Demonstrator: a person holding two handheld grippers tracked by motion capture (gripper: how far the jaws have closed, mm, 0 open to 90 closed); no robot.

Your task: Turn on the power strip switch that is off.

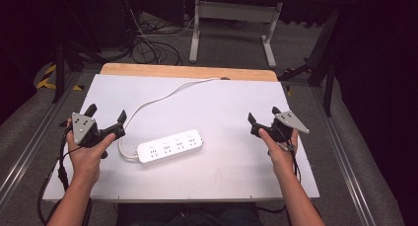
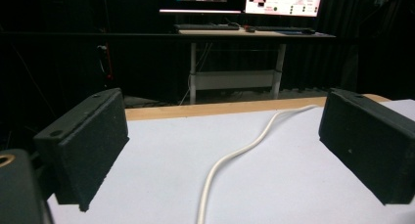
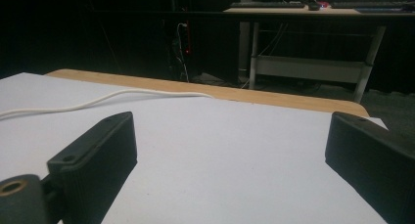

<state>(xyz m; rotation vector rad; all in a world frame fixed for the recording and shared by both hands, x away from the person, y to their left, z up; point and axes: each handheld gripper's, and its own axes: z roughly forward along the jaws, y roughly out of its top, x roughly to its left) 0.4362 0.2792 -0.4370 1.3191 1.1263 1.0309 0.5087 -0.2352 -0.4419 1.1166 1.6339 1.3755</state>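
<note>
Power strip: a white, oblong plastic power strip [image 1: 169,146] lies flat near the middle of the white-topped table [image 1: 222,102], between the two grippers and touching neither.
Left gripper: left gripper [image 1: 105,118] hovers just left of the strip, jaws spread wide, empty.
Right gripper: right gripper [image 1: 262,116] is well apart to the right, jaws likewise spread, holding nothing.
Cord: a smooth white cord [image 2: 235,155] curves from the strip's left end to the table's far wooden edge.
Axis: long axis runs left-right, right end angled slightly away.
</note>
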